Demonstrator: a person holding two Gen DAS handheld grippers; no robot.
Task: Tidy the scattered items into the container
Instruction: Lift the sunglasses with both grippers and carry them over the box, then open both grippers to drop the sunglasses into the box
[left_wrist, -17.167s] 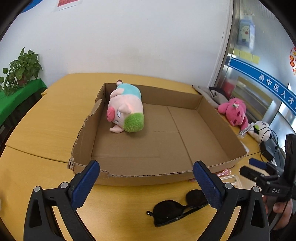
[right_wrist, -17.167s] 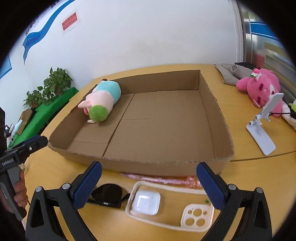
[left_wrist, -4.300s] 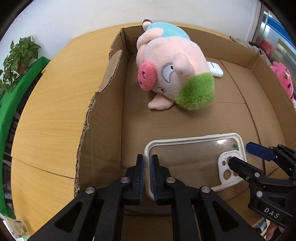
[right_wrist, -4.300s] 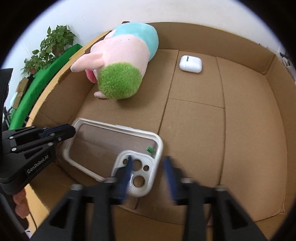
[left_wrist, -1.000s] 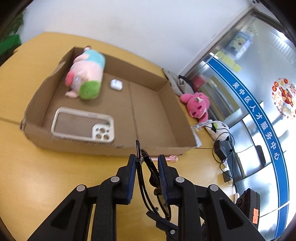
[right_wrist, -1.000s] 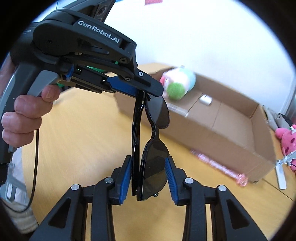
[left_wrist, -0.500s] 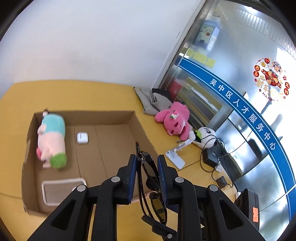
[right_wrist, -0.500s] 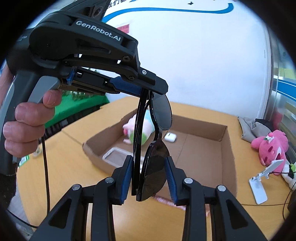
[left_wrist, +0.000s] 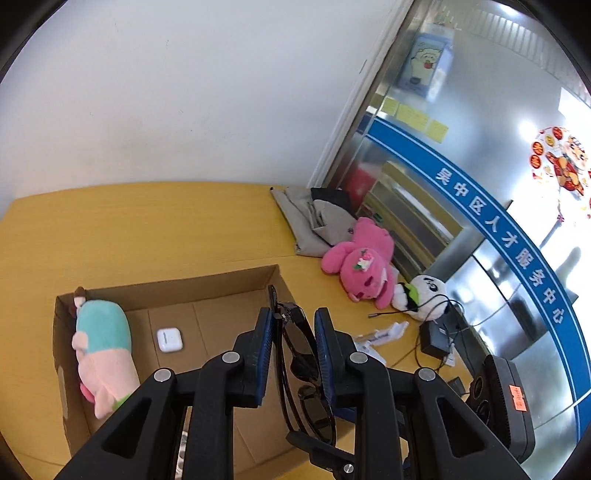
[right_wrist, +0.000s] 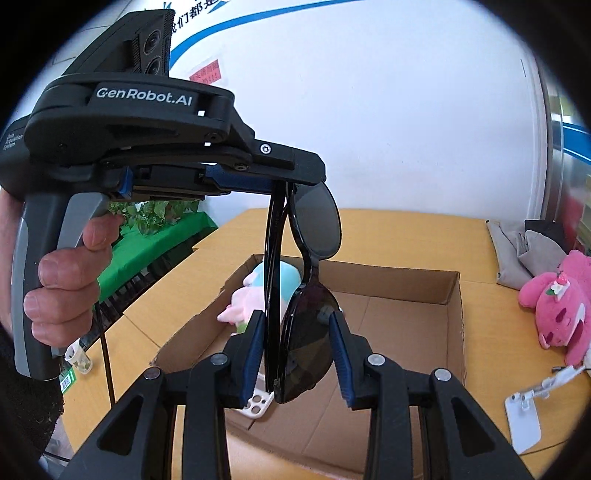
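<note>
Black folded sunglasses (left_wrist: 301, 343) (right_wrist: 310, 291) hang high above the cardboard box (left_wrist: 207, 291) (right_wrist: 452, 321). My left gripper (left_wrist: 293, 325) is shut on their upper end; it shows from the side in the right wrist view (right_wrist: 286, 184). My right gripper (right_wrist: 297, 332) is closed around their lower lens, its pads close to the glasses. In the box lie a pig plush (left_wrist: 105, 345) (right_wrist: 245, 299), a white earbuds case (left_wrist: 169, 339) and a white phone case (right_wrist: 258, 402), mostly hidden.
On the yellow table (left_wrist: 129, 229) beside the box lie a pink plush (left_wrist: 360, 266) (right_wrist: 557, 302), a panda plush (left_wrist: 426, 297), grey cloth (left_wrist: 314, 218), a white phone stand (right_wrist: 524, 413) and black devices with cables (left_wrist: 437, 339). A plant on green cloth (right_wrist: 155, 225) stands left.
Both grippers have kept hold of the sunglasses and lifted them higher and farther over the box. The left wrist view has tilted up, so the box sits lower in it.
</note>
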